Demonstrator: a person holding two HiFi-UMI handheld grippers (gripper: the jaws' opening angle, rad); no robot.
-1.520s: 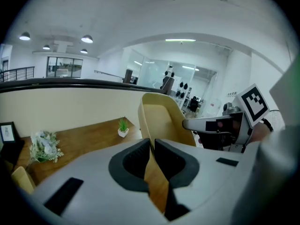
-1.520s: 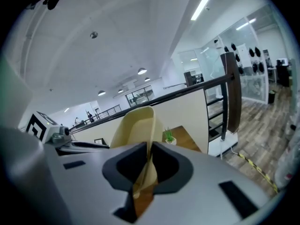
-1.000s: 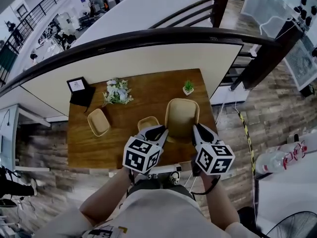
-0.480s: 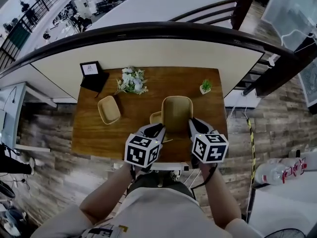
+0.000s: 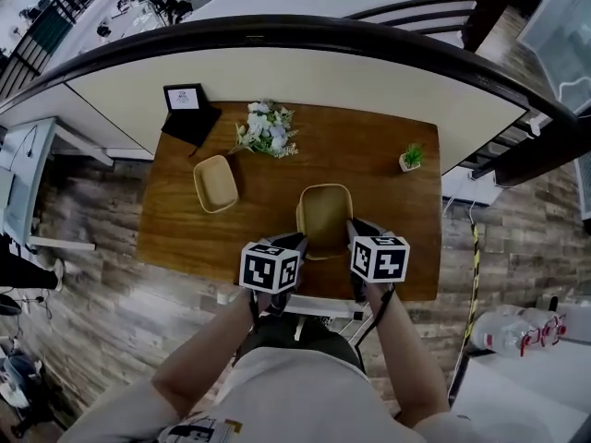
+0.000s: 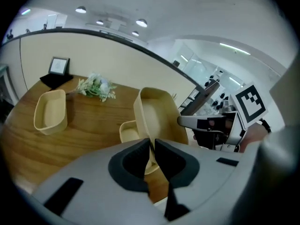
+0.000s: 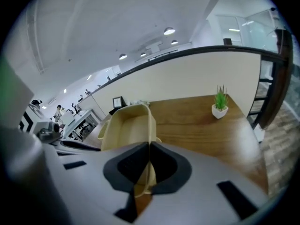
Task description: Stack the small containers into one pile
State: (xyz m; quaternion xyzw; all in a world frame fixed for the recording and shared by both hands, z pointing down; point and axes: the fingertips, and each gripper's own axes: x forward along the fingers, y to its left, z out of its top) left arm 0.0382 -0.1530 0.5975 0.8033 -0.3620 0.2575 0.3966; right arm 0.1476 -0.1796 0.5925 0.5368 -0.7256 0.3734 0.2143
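The large container (image 5: 325, 212) is being clamped by its rim, at eight o'clock by the left gripper (image 5: 295, 244) and at four by the right gripper (image 5: 356, 233), over a smaller container (image 6: 125, 131) (a third container (image 5: 215, 183) is lying at ten o'clock).

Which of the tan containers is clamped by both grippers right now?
The largest container, centre front: left gripper and right gripper each pinch its rim. The left container sits untouched by the flowers.
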